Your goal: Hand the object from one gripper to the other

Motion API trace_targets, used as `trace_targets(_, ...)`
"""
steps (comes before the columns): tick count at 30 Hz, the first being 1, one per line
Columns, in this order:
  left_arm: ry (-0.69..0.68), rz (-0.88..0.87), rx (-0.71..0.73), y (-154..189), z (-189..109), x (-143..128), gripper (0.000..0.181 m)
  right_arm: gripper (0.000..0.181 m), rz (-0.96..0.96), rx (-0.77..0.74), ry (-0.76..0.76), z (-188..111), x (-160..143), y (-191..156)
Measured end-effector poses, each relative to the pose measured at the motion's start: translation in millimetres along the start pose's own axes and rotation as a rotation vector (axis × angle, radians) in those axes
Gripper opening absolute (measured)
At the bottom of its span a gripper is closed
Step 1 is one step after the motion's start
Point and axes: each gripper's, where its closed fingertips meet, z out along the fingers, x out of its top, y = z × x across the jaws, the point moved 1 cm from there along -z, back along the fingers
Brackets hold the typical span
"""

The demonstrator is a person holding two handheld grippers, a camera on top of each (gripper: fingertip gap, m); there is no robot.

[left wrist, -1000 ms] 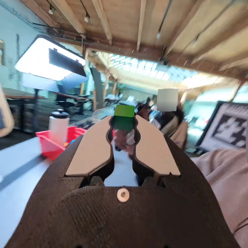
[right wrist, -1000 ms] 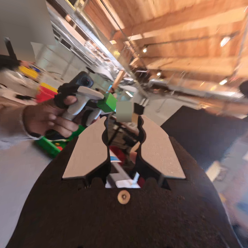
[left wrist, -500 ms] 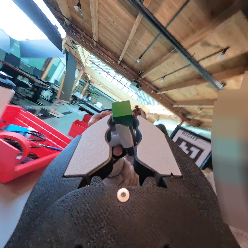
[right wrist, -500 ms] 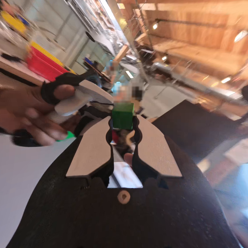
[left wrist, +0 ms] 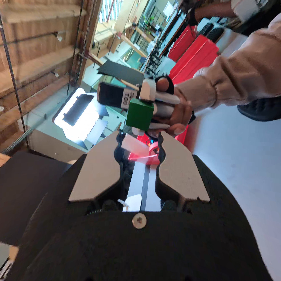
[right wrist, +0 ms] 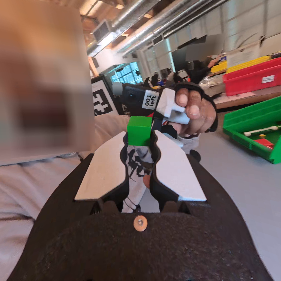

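Note:
The green cube [right wrist: 139, 132] sits between the tips of my right gripper [right wrist: 139, 135], which is shut on it. In the left wrist view the cube [left wrist: 139, 116] is held up in the air by the right gripper's white fingers [left wrist: 146, 93], a short way beyond my left gripper [left wrist: 139, 135]. My left gripper is open and empty, and its jaws stand apart from the cube. In the right wrist view, the hand [right wrist: 194, 112] holding the left gripper's handle shows just behind the cube to the right.
A grey table [left wrist: 235, 159] lies below. Red bins [left wrist: 194, 56] stand at the back, and one nearer holds a tape roll [left wrist: 152, 149]. A green bin [right wrist: 250, 129] sits on the right, with red and yellow bins [right wrist: 250, 79] behind it. A lit light panel [left wrist: 79, 115] is nearby. The grippers are tip to tip, or close to it.
The left gripper held the cube; the right gripper shut on it, then the left opened, let go and drew back. Both views have swung round.

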Motion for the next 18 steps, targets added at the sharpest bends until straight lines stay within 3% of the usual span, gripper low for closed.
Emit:
trace_targets(5, 0.146, -0.033, -0.094, 21.3, 1.0, 22.2, 0.041, 0.028, -0.054, 0.301, -0.014, 5.3, -23.8, -24.9)
trace_targets(7, 0.224, -0.047, -0.159, 34.0, -1.0, 34.8, 0.031, 0.028, -0.037, 0.426, 0.019, 5.8, -26.9, -34.0)
trace_targets(10, 0.256, -0.024, -0.189, 44.7, -1.2, 44.4, 0.025, 0.028, -0.01, 0.579, 0.025, 5.6, -36.5, -45.1)
trace_targets(15, 0.256, -0.048, -0.179, 43.3, 0.3, 41.6, 0.025, 0.028, 0.005, 0.593, 0.068, 2.2, -35.1, -40.9)
trace_targets(18, 0.247, -0.102, -0.173, 41.3, 5.2, 35.4, 0.039, 0.028, 0.016, 0.573, 0.075, 0.4, -36.9, -34.9)
